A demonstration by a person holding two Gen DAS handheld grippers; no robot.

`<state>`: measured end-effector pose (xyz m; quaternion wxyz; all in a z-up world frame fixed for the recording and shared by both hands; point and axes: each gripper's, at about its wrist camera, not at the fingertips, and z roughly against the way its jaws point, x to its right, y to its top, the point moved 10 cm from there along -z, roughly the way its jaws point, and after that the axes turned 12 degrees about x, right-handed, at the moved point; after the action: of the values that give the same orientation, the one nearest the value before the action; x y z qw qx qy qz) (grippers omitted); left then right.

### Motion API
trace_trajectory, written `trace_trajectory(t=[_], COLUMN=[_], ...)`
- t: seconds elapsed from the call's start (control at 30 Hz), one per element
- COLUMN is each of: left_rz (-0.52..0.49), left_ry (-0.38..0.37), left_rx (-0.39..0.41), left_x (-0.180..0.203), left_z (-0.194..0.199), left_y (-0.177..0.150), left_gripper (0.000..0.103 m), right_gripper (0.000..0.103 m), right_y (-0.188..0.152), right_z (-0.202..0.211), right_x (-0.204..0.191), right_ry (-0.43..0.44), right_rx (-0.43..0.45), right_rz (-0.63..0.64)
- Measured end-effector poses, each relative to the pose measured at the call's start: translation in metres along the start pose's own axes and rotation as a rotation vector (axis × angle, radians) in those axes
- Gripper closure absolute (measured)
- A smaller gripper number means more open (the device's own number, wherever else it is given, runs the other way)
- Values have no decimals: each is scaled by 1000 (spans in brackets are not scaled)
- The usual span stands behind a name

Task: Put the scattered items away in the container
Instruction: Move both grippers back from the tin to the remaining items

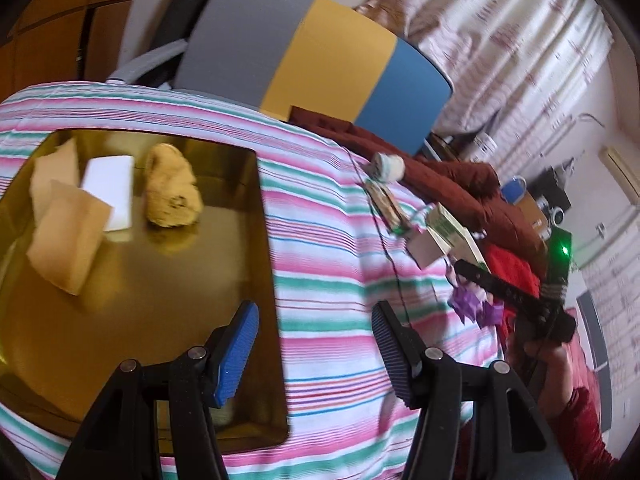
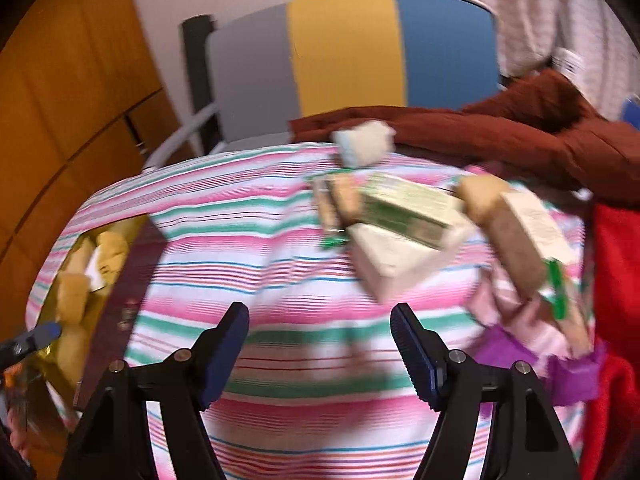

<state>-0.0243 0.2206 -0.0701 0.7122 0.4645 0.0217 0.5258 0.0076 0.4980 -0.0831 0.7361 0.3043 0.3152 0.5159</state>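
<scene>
Already the gold container (image 1: 168, 280) holds part of the haul: two tan packets (image 1: 64, 216), a white packet (image 1: 110, 184) and a lumpy yellow-brown item (image 1: 172, 188) lie on its reflective floor, sunk below the striped cloth (image 1: 332, 240) that wraps its rim, so anything dropped in should stay put.

The left gripper (image 1: 312, 352) hangs over the container's right edge with its jaws apart and nothing between them, one blue pad over the gold floor and the other over the cloth. That fits a gripper with nothing left to carry.

The rest of the scattered things sit in a loose cluster on the tabletop. From the right wrist view they lie at about one o'clock: a green-printed box (image 2: 412, 212) resting on a pale box (image 2: 392, 264), a flat snack packet (image 2: 336, 200) beside them, a small white bundle (image 2: 364, 142) behind, near the rust-brown garment (image 2: 520, 132), and a brown-and-white packet (image 2: 528, 236) further toward three o'clock.

The right gripper (image 2: 320, 352) points down at the cloth short of this cluster, jaws apart and empty, touching nothing. I judge it to be lining up for the stacked boxes, though blur hides exact edges.
</scene>
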Motion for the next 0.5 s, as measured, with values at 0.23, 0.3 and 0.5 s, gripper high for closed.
trace_trajectory(t=[0.23, 0.3, 0.5], left_rz=[-33, -47, -65], left_ry=[-39, -45, -60], left_rx=[-47, -57, -102], left_x=[25, 31, 43], left_z=[-12, -14, -24], left_y=[-17, -20, -34], left_gripper=[43, 43, 43], right_gripper=[27, 18, 15], right_y=[-10, -11, -23], right_z=[2, 6, -8], right_x=[90, 111, 154], right_ry=[-178, -226, -308], right_rx=[-36, -27, -100], right_rz=[-151, -180, -235])
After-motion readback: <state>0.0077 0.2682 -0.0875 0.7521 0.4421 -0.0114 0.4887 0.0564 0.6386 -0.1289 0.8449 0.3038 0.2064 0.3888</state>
